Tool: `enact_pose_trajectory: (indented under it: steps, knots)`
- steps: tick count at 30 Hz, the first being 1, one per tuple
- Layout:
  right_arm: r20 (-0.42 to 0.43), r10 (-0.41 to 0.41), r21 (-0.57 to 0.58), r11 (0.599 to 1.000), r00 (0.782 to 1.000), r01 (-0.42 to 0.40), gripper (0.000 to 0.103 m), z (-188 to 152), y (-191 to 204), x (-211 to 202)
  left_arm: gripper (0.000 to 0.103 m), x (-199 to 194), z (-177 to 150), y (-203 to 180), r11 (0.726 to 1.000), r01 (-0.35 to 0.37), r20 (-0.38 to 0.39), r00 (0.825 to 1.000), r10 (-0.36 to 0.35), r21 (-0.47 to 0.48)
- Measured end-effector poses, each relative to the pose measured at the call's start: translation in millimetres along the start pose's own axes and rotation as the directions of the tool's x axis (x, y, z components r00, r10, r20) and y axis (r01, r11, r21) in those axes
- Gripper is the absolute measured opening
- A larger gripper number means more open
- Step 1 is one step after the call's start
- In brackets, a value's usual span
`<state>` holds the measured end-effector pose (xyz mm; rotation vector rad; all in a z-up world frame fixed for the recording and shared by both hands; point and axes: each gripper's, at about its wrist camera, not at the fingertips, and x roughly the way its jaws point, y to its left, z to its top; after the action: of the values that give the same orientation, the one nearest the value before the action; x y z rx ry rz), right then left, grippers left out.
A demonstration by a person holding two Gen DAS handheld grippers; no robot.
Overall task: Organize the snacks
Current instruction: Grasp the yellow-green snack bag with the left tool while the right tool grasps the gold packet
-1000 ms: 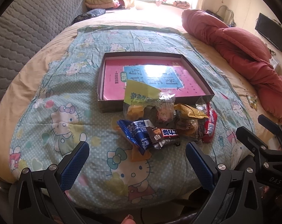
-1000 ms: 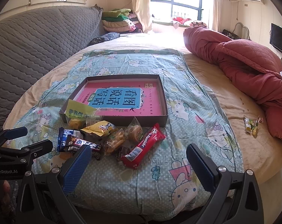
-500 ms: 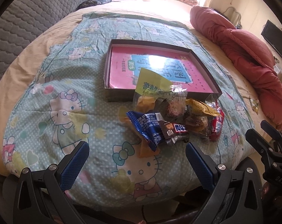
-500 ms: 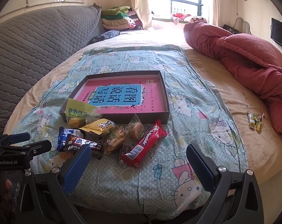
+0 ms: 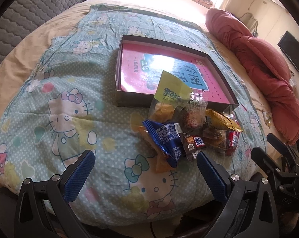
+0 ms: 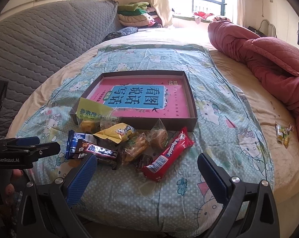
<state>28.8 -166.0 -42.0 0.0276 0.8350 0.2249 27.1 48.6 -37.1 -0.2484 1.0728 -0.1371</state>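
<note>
The left tongs [image 5: 143, 165] are spread wide and hold nothing, low in the frame above the blanket [image 5: 56, 91]. The right tongs [image 6: 147, 168] are also spread and empty. The snacks [image 6: 117, 142] lie in a heap on the blanket at the centre of both views, touching the near wall of the box [image 6: 191, 99]. A blue pack [image 5: 165, 138] is nearest to the left tongs, a red pack [image 6: 168, 154] nearest to the right tongs. A yellow bag [image 5: 172, 89] leans over the box wall. One small candy [image 6: 283, 133] lies well apart at the right edge, near the red quilt [image 6: 268, 59].
</note>
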Motion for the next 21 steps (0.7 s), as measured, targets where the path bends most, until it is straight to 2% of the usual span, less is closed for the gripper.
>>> enact_pose_trajectory:
  steps: [5,11,21]
  knots:
    - [-0.014,0.007,-0.040,0.999,1.000,-0.008,0.102,3.7,10.0,16.2,0.102,7.5,6.2,0.0,1.000,0.014,0.004,1.000,-0.014,0.014]
    - [-0.031,0.021,-0.096,0.995,0.999,-0.024,0.102,5.4,21.0,29.6,0.102,14.9,16.0,-8.6,0.996,0.010,0.036,0.999,-0.013,0.087]
    - [0.015,0.000,-0.137,0.991,1.000,0.002,0.100,17.1,28.8,47.5,0.102,31.2,28.9,-4.0,0.994,0.027,0.031,0.999,-0.030,0.108]
